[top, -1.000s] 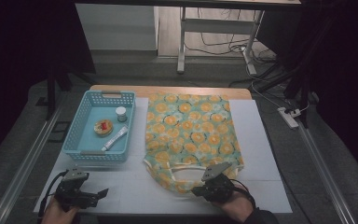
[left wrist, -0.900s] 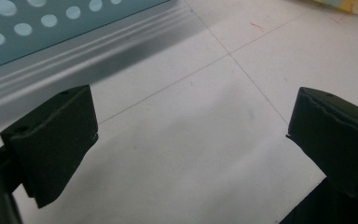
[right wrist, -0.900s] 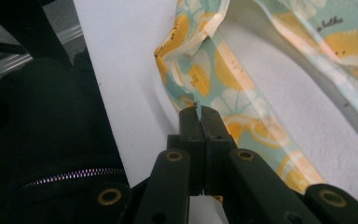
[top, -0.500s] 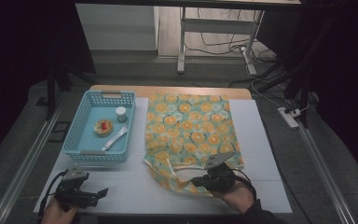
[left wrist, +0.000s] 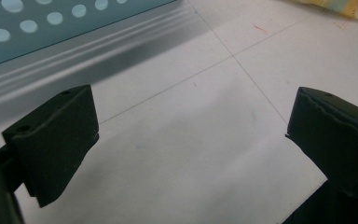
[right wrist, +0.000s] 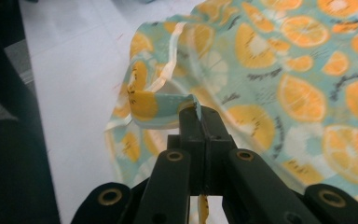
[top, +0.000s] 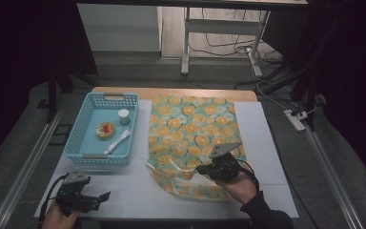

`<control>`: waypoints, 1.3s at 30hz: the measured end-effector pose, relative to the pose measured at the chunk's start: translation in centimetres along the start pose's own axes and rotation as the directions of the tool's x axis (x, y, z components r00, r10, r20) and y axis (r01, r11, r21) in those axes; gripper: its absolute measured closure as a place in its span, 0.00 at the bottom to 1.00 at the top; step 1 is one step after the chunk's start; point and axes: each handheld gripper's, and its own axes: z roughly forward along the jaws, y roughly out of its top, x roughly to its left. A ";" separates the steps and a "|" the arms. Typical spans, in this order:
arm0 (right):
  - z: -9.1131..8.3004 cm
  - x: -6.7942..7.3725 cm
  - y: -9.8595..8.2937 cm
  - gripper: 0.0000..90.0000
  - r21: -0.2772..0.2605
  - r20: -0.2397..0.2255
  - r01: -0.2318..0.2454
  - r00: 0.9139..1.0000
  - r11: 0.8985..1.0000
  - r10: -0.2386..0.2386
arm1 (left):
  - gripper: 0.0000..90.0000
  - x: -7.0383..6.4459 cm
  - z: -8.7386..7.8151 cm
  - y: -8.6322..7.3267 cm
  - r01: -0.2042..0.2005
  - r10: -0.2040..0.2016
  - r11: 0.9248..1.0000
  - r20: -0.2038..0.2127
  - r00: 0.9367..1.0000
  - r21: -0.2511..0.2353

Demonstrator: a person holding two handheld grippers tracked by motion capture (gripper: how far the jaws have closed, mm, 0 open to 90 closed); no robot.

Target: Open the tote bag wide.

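Change: over the last second the right gripper [top: 208, 170] has moved from the near edge of the table up and left onto the cloth bag [top: 193, 133], and the near hem, flat before, is now bunched and lifted beside it.
Meaning: I judge the grasp on the bag's mouth is made; opening the bag looks like the step in hand, likely so the things in the basket [top: 79, 145] can go in.
Right jaws: pressed together on a fold of the bag's edge [right wrist: 165, 109], seen close in the right gripper view.
Right hand: reaches in from the bottom right, wrist angled left, gripper low over the bag's near end.
Left gripper [top: 100, 197]: has not moved; it rests low at the near left corner of the table [top: 133, 191], in front of the basket.
Left jaws: wide apart, nothing between them but bare tabletop.
Bag: lies flat on the middle of the table, just right of the basket, its mouth toward the person.
Basket: holds a small jar [top: 123, 116], a tube [top: 117, 141] and a round thing [top: 106, 130].
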 end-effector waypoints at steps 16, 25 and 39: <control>0.4 -2.5 2.7 0.99 -0.051 0.047 0.000 0.999 0.999 0.002 | 0.00 0.2 -0.1 0.2 -0.007 0.007 1.000 0.032 0.999 -0.004; 0.6 -4.1 4.2 0.99 -0.069 0.079 -0.010 0.997 0.998 0.016 | 0.00 0.7 0.0 0.2 -0.008 0.009 1.000 0.078 0.997 -0.018; 2.5 -7.4 6.1 0.99 -0.062 0.145 -0.042 0.988 0.997 0.051 | 0.00 0.8 0.0 0.1 0.003 -0.001 1.000 0.079 0.997 -0.024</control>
